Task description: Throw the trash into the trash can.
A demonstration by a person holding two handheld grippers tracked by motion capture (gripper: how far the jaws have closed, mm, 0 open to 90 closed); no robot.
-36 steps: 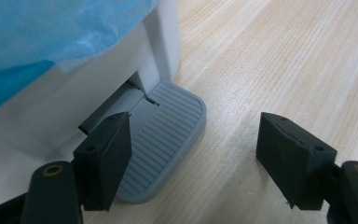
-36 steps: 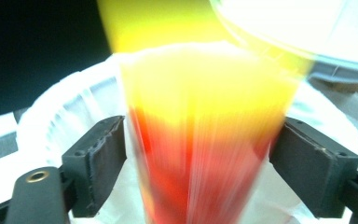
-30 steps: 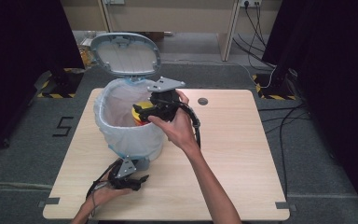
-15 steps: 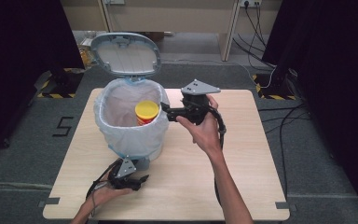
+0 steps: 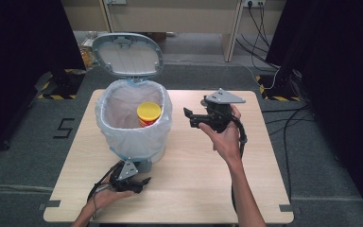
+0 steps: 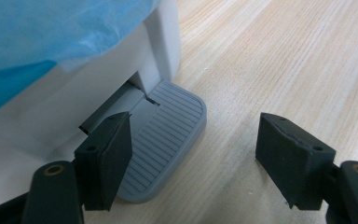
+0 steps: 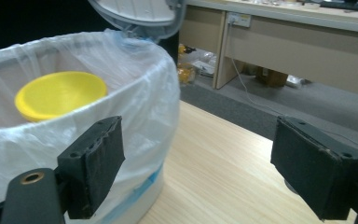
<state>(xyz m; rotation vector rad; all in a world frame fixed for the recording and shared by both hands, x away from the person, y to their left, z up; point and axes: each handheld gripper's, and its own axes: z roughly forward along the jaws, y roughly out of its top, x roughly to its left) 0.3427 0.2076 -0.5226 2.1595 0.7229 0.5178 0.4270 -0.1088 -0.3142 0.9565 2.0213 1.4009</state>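
Jaws on our right gripper [image 5: 191, 118] stand wide apart, holding nothing. Our yellow-lidded tub [image 5: 148, 113] sits in the bin [image 5: 132, 135] near the table's [image 5: 208, 175] left edge. Our left gripper [image 5: 139, 183], open too, presses the pedal [image 6: 168, 140]. Next, we think, we let go so the lid [image 5: 127, 54] drops.
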